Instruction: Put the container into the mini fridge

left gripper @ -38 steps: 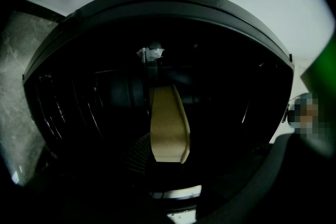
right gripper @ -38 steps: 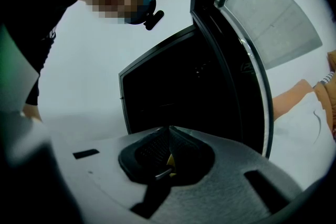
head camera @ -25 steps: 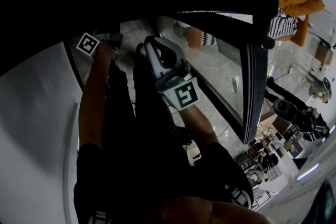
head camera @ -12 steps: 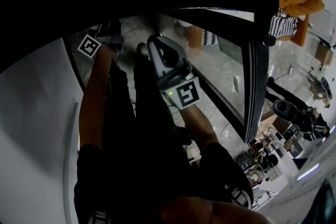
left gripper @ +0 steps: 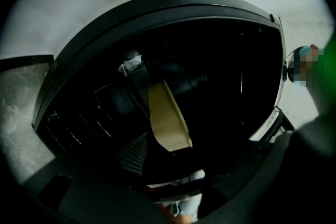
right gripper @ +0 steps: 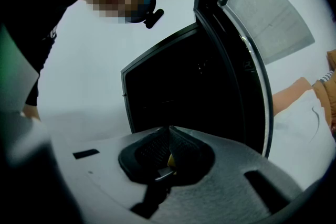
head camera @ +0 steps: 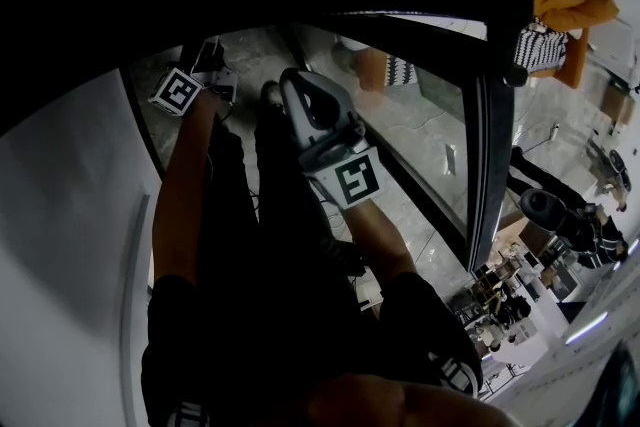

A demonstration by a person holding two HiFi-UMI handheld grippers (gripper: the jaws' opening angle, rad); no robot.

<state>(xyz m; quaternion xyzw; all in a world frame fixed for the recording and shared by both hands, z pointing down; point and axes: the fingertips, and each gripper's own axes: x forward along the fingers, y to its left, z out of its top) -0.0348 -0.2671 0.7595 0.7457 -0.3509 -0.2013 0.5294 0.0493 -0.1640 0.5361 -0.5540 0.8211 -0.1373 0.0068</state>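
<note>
Left gripper (head camera: pixel 205 73) is at the far left of the scene, reaching into the dark opening of the mini fridge (left gripper: pixel 173 5). Its jaws are clenched on the container (left gripper: pixel 167 118), a beige tub gripped by one wall. It sits edge-on and tilted, not level. The container looks to be just inside the fridge mouth, with wire shelves (left gripper: pixel 73 128) to its left. I can't tell whether it's touching any shelf; the interior is too dark.

Right gripper (right gripper: pixel 169 152) is lower and nearer the person, outside the fridge, pointing at the opening. Its jaws are pressed together, and a tiny yellowish speck shows behind the pads that I can't identify. Fridge door (right gripper: pixel 236 60) stands open at the right, with nothing holding it.

Judgement: placement is underway and the container isn't set down yet.

Risks:
- The grip is on a thin wall with the tub tilted, so it could pivot or slip out if it bumps something.
- The low edge may catch a shelf wire or the frame, since depth is hard to read in the dark.
- Letting go while it's tilted could leave it tipped over.
- The door is free and could swing in onto the arm.
</note>
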